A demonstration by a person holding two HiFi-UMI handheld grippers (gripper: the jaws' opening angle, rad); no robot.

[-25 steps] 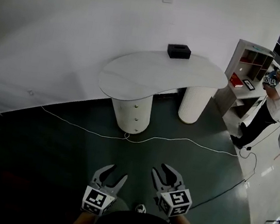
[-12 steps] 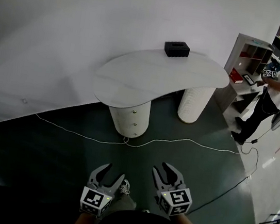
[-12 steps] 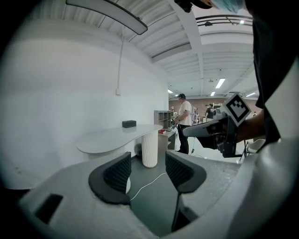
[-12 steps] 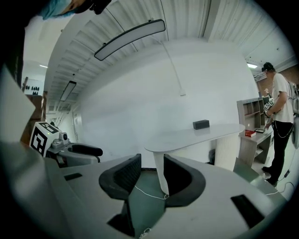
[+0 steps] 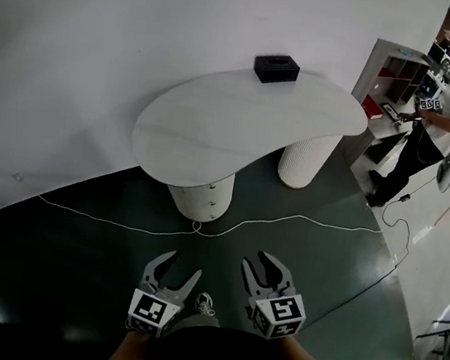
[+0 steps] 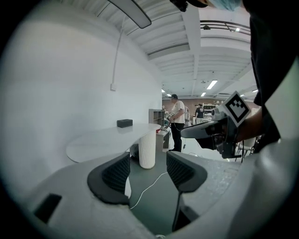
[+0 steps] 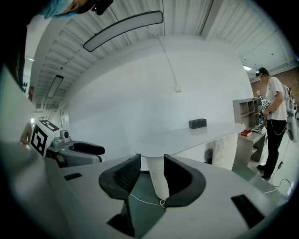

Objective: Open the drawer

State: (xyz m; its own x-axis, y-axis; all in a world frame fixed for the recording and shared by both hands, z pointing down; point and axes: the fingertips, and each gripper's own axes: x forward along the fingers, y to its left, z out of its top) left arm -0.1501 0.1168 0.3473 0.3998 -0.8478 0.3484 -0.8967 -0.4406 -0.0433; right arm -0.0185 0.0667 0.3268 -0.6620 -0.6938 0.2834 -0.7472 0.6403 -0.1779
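Floor (image 5: 72, 253): lying dark around table (image 5: 217, 123).
Drawer pedestal (image 5: 201, 201): standing under table, tabletop hiding its upper part.
Left gripper (image 5: 183, 263): hovering well short of table, jaws having just been opening, empty.
Right gripper (image 5: 254, 260): hovering well short of table, jaws spread, empty.

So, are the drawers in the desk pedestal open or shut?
Shut: the drawers sit flush in the round pedestal, nothing pulled out.
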